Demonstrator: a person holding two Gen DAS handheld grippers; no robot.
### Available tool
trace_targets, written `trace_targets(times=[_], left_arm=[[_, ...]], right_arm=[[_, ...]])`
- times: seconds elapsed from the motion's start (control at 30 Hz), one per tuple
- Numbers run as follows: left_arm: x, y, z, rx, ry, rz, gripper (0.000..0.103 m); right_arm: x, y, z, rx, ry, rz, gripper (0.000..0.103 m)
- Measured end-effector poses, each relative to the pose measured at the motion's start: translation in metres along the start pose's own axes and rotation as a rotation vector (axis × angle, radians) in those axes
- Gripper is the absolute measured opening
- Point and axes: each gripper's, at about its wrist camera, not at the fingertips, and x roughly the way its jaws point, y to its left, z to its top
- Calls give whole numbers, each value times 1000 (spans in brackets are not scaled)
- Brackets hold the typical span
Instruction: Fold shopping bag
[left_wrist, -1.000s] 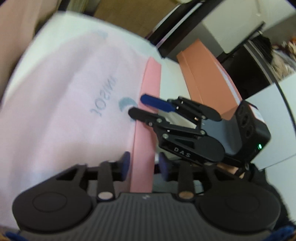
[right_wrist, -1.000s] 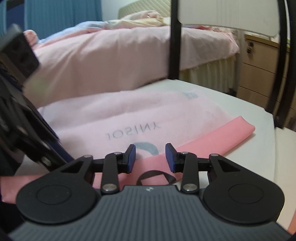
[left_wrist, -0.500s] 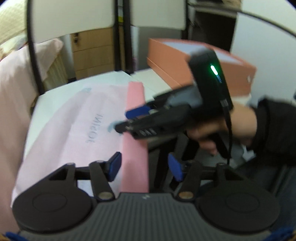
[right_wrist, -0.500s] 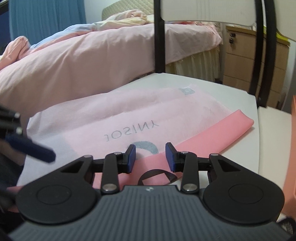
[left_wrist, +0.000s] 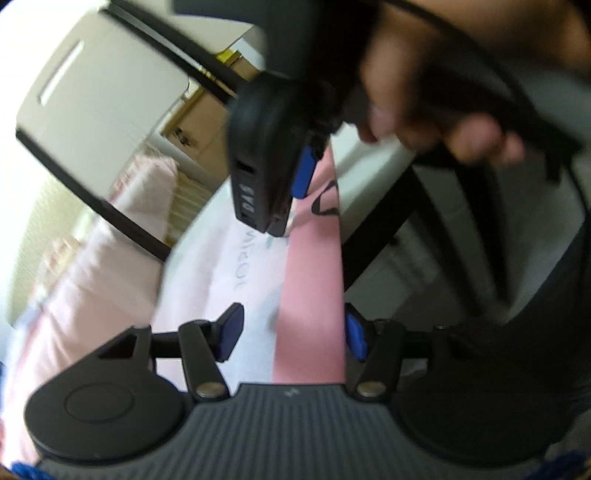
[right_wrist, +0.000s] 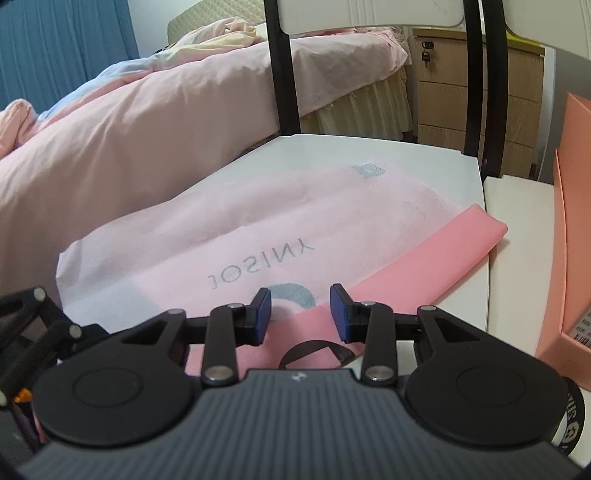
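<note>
The bag lies flat on the white table, a pale pink sheet with mirrored grey lettering and a darker pink band along its near edge. In the right wrist view the long axis of the bag runs from lower left to upper right, the band following it and ending in a rounded corner near the table's right edge. A black loop handle sits on the band just in front of the right gripper. That gripper hovers over the band with its jaws part open, the blue pads apart and pressing on nothing.

In the left wrist view the band runs straight away from the camera, lengthwise up the frame. The left gripper stands released, its jaws spread to either side of the band; the right pad is just beside the band's edge and the left pad is well clear. Farther along, the right gripper, held in a hand, points down at the bag; the picture is blurred there.

A chair stands at the table's far side, a bed with pink covers behind it. A salmon box sits to the right.
</note>
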Motion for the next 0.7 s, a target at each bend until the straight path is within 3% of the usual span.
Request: trace_targets(times=[0.1,0.17,0.23,0.27,0.37,0.47,0.7], left_arm=[[0,-10,-2,57,-25,42,48],[4,-12,-2,81,-36,50,33],[7,-9,-2,69,-34,24,29],[8,-4,-1,48,-32,0,21],[10,17,-1,-36,-12,-102,12],[11,49,0,-183,18,-264,5],[46,122,-18,-517,69,-580,4]], right_arm=[[-1,0,0,14,3,4,37],[-1,0,1,17,5,5,37],[-2,1,1,18,5,5,37],[-2,1,1,18,4,6,37],[-4,1,0,27,-3,10,38],[-12,1,-2,67,-43,39,40],[-47,7,8,28,-295,81,40]])
